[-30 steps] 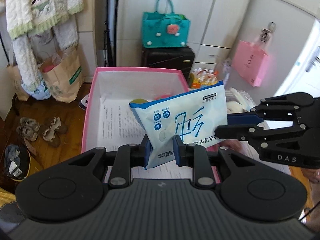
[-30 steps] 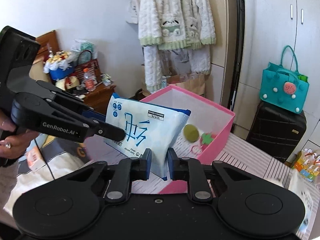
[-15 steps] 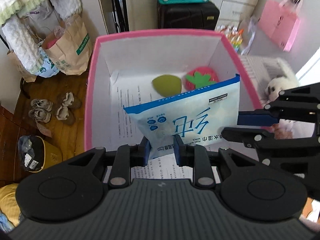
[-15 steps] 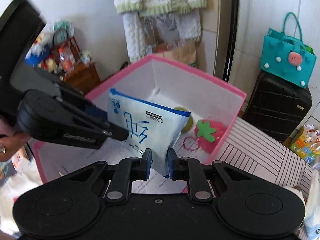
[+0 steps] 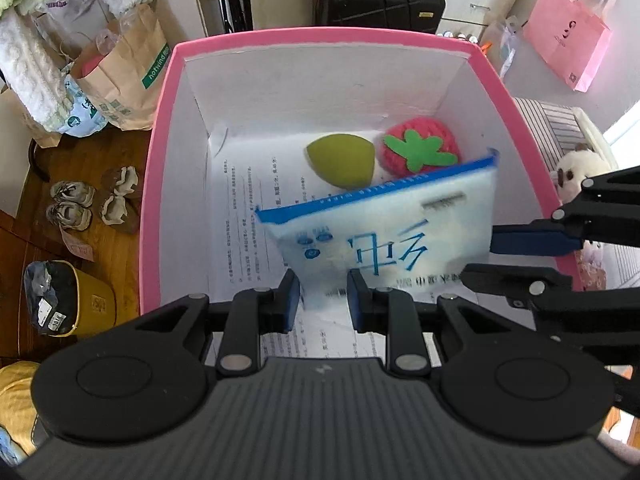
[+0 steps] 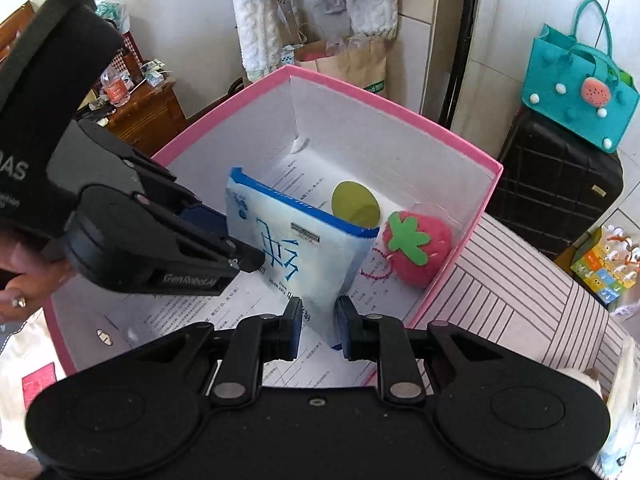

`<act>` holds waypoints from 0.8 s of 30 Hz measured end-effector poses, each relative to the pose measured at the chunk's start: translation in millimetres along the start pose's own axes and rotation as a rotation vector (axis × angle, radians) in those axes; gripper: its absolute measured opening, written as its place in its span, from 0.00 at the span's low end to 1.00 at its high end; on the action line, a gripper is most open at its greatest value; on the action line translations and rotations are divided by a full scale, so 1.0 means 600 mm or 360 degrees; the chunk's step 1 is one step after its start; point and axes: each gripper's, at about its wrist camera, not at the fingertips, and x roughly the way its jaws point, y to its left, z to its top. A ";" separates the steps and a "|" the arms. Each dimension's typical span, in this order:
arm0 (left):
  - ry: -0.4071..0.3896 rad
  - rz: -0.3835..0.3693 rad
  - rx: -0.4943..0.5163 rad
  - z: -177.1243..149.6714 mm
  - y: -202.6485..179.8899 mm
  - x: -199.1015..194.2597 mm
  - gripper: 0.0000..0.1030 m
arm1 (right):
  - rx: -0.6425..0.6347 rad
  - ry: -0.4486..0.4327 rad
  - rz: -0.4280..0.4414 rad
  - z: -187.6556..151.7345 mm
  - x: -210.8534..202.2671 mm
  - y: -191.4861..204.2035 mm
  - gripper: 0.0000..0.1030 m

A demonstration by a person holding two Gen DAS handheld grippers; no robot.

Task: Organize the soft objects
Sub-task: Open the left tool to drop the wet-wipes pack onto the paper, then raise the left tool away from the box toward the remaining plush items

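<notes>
A blue and white wet-wipes pack (image 5: 384, 236) hangs inside the pink box (image 5: 160, 120), low over its paper-lined floor; it also shows in the right wrist view (image 6: 296, 248). My left gripper (image 5: 323, 300) is shut on the pack's lower edge. My right gripper (image 6: 318, 322) is shut on its other corner and enters the left wrist view from the right (image 5: 480, 260). A green sponge (image 5: 340, 160) and a red strawberry plush (image 5: 420, 146) lie on the box floor behind the pack.
A white plush toy (image 5: 580, 168) lies right of the box on a striped cloth (image 6: 500, 300). A black suitcase (image 6: 560, 184) with a teal bag (image 6: 576, 80) stands behind. Paper bags (image 5: 120, 76), shoes (image 5: 92, 200) and a yellow bin (image 5: 60, 300) are on the floor left.
Both grippers moved forward and down with the pack, from above the box rim to inside the box. The sponge and strawberry came into full view.
</notes>
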 end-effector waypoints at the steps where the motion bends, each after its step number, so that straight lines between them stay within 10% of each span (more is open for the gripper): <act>1: 0.0004 -0.0007 -0.0003 0.002 0.000 0.004 0.22 | 0.0001 -0.0003 -0.0002 0.002 0.002 -0.002 0.23; 24: -0.0159 0.0007 0.0161 -0.066 -0.052 -0.138 0.30 | -0.0076 -0.0225 0.0126 -0.054 -0.112 0.013 0.27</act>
